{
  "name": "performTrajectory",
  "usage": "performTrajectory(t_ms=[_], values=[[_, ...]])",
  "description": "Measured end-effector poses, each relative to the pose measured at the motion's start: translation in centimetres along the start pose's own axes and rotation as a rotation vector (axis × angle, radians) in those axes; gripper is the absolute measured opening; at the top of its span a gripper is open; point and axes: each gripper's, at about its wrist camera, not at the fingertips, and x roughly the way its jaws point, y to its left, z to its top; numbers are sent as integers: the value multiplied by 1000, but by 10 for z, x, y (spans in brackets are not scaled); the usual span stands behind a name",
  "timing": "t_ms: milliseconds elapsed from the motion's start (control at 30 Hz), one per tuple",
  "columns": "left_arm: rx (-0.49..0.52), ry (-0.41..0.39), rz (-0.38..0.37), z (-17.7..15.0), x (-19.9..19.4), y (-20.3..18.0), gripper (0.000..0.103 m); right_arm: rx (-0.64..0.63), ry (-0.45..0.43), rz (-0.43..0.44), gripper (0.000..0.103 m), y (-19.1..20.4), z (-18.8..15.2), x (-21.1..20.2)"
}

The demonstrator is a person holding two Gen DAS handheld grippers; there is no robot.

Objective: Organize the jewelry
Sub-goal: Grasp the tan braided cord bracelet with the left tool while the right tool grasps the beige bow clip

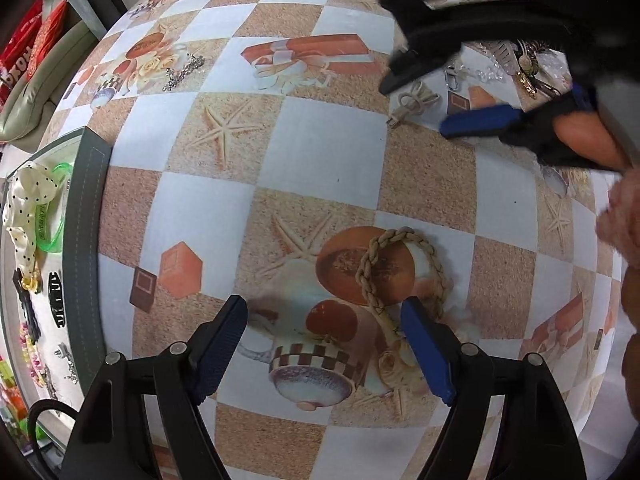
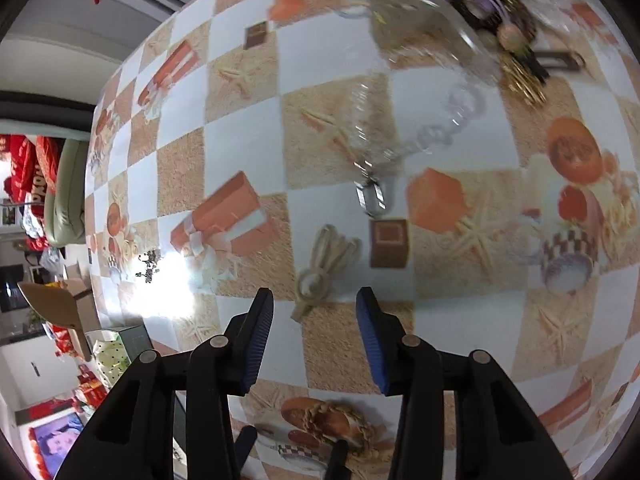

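A braided tan bracelet (image 1: 394, 270) lies on the patterned tablecloth, just ahead of my open, empty left gripper (image 1: 326, 322); it also shows in the right wrist view (image 2: 336, 420). A beige looped cord (image 2: 326, 262) lies just ahead of my open, empty right gripper (image 2: 316, 312), which also shows in the left wrist view (image 1: 440, 100) above the cord (image 1: 414, 102). A pile of jewelry (image 2: 508, 28) with a clear chain (image 2: 448, 124) and a metal clasp (image 2: 372, 196) lies further off. A grey-rimmed tray (image 1: 86, 220) at the left holds a polka-dot scrunchie, a green bangle and hair clips.
A rhinestone chain (image 1: 182, 74) lies on the far left of the table; it also shows in the right wrist view (image 2: 149, 265). A green cushion and red packages (image 1: 36, 52) sit beyond the table's left edge.
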Motion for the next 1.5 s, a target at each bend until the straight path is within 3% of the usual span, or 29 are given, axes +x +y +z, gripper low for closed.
performTrajectory(t_ms=[133,200,233,267,600,800,867,900,1200,1500], values=[[-6,-5,8,-1,3,-4,84,-73,10,-51,43,16,5,4],[0,-8,21,-2,3,-9,81,-116,17,-104,35,24,7,6],[4,-9,23,-1,3,-11,81,-133,18,-129,24,27,7,7],[8,-9,24,0,4,-13,79,-144,18,-146,21,28,7,8],[45,-18,15,10,1,-31,58,-90,-11,-53,20,-13,-3,-11],[104,-18,1,16,-5,-42,34,-31,-44,-20,20,-51,-25,-35],[123,-17,-3,16,-5,-48,16,-18,-50,-11,20,-60,-32,-41],[130,-14,-11,16,-5,-49,12,-10,-52,-9,20,-68,-38,-45],[129,-4,-132,16,-12,-41,11,22,-69,22,20,-91,-76,-58],[151,-21,-171,4,-43,-16,11,1,-76,55,20,-91,-112,-76]])
